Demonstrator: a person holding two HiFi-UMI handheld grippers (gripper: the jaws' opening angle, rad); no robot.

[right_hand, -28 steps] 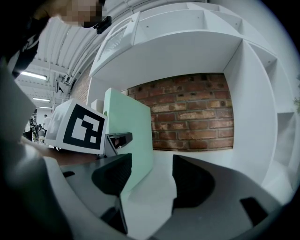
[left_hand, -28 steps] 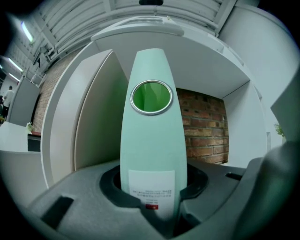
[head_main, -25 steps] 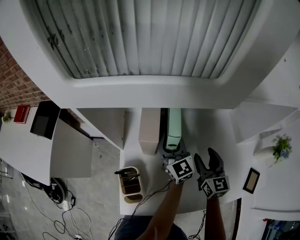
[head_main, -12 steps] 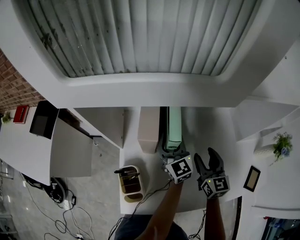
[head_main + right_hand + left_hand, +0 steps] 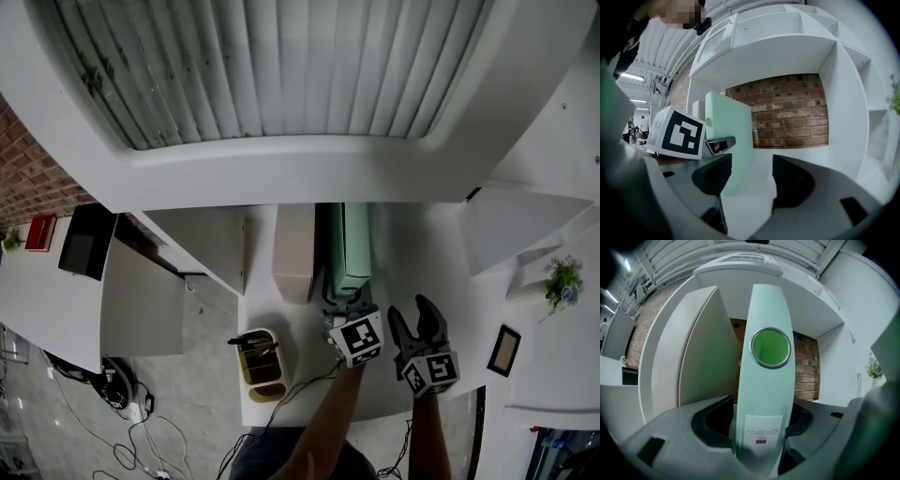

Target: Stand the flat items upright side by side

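From my head, looking down: my two forearms come up from the bottom edge side by side, and both claws point into the white shelf (image 5: 412,248). My left claw (image 5: 342,302) sits at the near end of the mint-green binder (image 5: 349,246), which stands upright on the shelf board just beside the beige binder (image 5: 293,251), also upright. My right claw (image 5: 412,314) hangs close to the right of the left one, apart from both binders. This view does not show how the left jaws meet the spine

From my left claw (image 5: 759,420), held level: the mint-green spine fills the middle, upright between my jaws, with its metal-rimmed finger hole (image 5: 770,348) above and a white label (image 5: 761,431) lower down. My jaws have just been opening; a dark gap shows at the left pad, so they flank the spine without clamping it. The beige binder (image 5: 703,362) leans in on the left

From my right claw (image 5: 752,176), tipped slightly down: jaws wide apart, only bare shelf board between them. Here alone the mint-green binder's broad side shows, with my left claw's marker cube (image 5: 677,133) before it and a brick wall (image 5: 787,112) behind
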